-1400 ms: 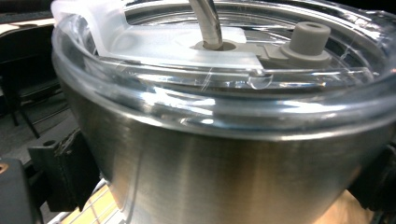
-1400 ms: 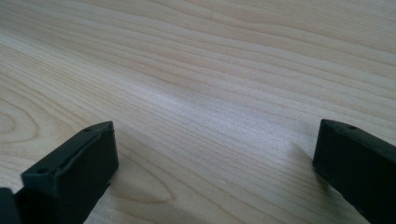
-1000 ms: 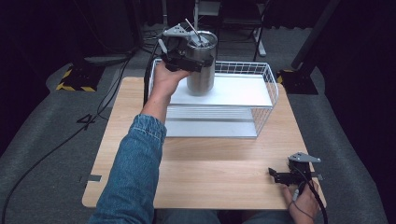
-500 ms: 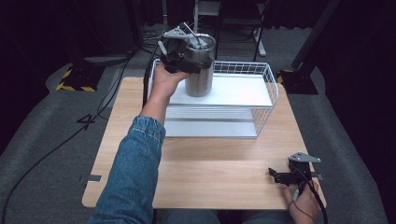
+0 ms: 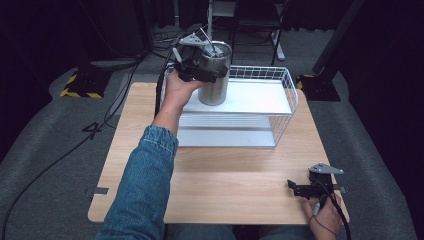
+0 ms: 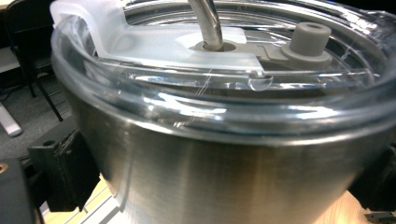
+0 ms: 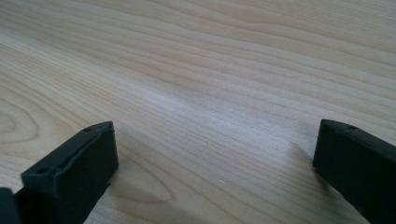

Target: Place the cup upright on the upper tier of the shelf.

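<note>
A steel tumbler (image 5: 215, 75) stands upright on the white upper shelf (image 5: 260, 97) of a wire rack (image 5: 287, 107) at the far side of the wooden tabletop (image 5: 225, 180). The left gripper (image 5: 200, 70) reaches in from the rack's left end, and its black jaws sit on either side of the tumbler's upper body, pinching it just below the rim. In the left gripper view the tumbler's brushed metal wall (image 6: 233, 177) bulges between the two jaws, topped by a clear plastic lid (image 6: 196, 93); a metal straw (image 6: 208, 23) rises through the hole in the lid's centre, with a small grey plug (image 6: 308, 39) beside it. The left arm wears a denim sleeve (image 5: 142, 185).

The right gripper (image 5: 305, 189) rests low at the near right corner of the tabletop, well apart from the rack, held in the right hand (image 5: 325, 217). In the right gripper view its jaws are spread wide over bare wood grain (image 7: 210, 93), with nothing between them.
</note>
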### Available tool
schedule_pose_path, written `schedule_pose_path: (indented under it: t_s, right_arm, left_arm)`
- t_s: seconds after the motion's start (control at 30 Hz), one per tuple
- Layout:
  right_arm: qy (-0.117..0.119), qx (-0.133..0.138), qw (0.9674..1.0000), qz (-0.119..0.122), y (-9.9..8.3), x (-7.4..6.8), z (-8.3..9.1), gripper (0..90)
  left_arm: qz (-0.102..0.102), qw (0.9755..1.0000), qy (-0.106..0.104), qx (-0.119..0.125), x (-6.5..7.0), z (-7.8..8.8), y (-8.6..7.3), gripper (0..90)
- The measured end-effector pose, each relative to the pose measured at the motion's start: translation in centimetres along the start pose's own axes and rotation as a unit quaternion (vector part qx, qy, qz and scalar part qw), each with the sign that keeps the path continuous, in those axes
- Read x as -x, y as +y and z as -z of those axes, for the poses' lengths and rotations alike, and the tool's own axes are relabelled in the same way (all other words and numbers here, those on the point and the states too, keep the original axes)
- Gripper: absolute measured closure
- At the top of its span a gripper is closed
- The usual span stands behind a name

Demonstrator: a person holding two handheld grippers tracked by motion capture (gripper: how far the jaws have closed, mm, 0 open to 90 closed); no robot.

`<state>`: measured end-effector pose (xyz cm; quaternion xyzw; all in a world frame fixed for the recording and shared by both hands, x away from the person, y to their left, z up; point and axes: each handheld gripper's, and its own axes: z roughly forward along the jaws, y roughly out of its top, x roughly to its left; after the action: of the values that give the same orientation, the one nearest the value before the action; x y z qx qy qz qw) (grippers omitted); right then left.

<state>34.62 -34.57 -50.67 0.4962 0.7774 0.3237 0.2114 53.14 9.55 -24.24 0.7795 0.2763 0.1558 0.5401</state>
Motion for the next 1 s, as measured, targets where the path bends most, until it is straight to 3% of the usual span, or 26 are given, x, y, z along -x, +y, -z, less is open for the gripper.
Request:
schedule_pose_path:
  t_s: [0.2, 0.5, 0.73, 0.87, 1.0]
  right_arm:
    - [0.000, 0.000, 1.0000, 0.001, 0.00, 0.01, 0.00, 0.2]
    - [0.000, 0.000, 1.0000, 0.000, 0.00, 0.00, -0.01, 0.2]
    - [0.000, 0.000, 1.0000, 0.000, 0.00, 0.00, 0.00, 0.2]
    - [0.000, 0.000, 1.0000, 0.000, 0.00, 0.00, 0.00, 0.2]
    - [0.000, 0.000, 1.0000, 0.001, 0.00, 0.01, 0.00, 0.2]
  left_arm:
    - [-0.011, 0.9999, 0.005, 0.007, 0.11, 0.17, -0.38, 3.5]
    - [-0.011, 0.9999, 0.002, 0.010, 0.02, 0.20, -0.51, 3.5]
    - [-0.007, 0.9999, 0.000, 0.012, -0.08, 0.14, -0.57, 2.8]
    - [0.007, 0.9999, -0.001, 0.012, -0.19, -0.10, -0.62, 0.0]
    - [0.001, 0.9999, 0.004, 0.013, -0.09, 0.00, -0.59, 0.0]
